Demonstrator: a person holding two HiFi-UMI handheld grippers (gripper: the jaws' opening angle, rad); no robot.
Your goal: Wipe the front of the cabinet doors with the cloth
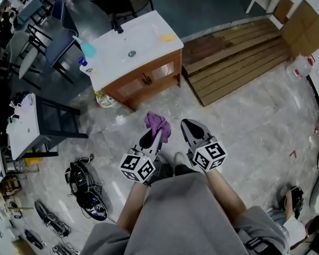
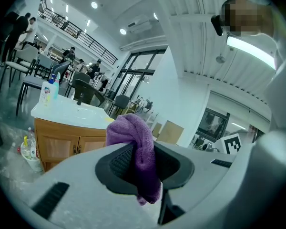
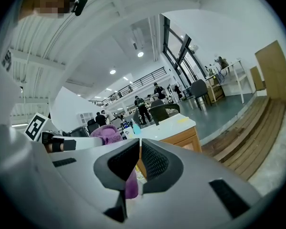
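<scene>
A wooden cabinet with a white sink top [image 1: 114, 49] stands ahead of me on the tiled floor. Its two doors [image 1: 149, 79] are closed, and they also show low at the left of the left gripper view [image 2: 69, 146]. My left gripper [image 1: 153, 136] is shut on a purple cloth [image 1: 158, 124], held well short of the cabinet. The cloth [image 2: 136, 149] bunches above the jaws and hangs down between them. My right gripper [image 1: 193, 130] is beside it, shut with nothing in it. In the right gripper view, the cloth [image 3: 106, 133] shows at the left and the cabinet [image 3: 182, 135] beyond.
On the counter are a faucet [image 1: 117, 27], a blue bottle [image 1: 88, 49] and a yellow sponge [image 1: 167, 37]. A small bucket with bottles [image 1: 104, 99] sits by the cabinet's left corner. A wooden platform [image 1: 239, 57] lies to the right, a white table [image 1: 22, 125] and bags [image 1: 85, 187] to the left.
</scene>
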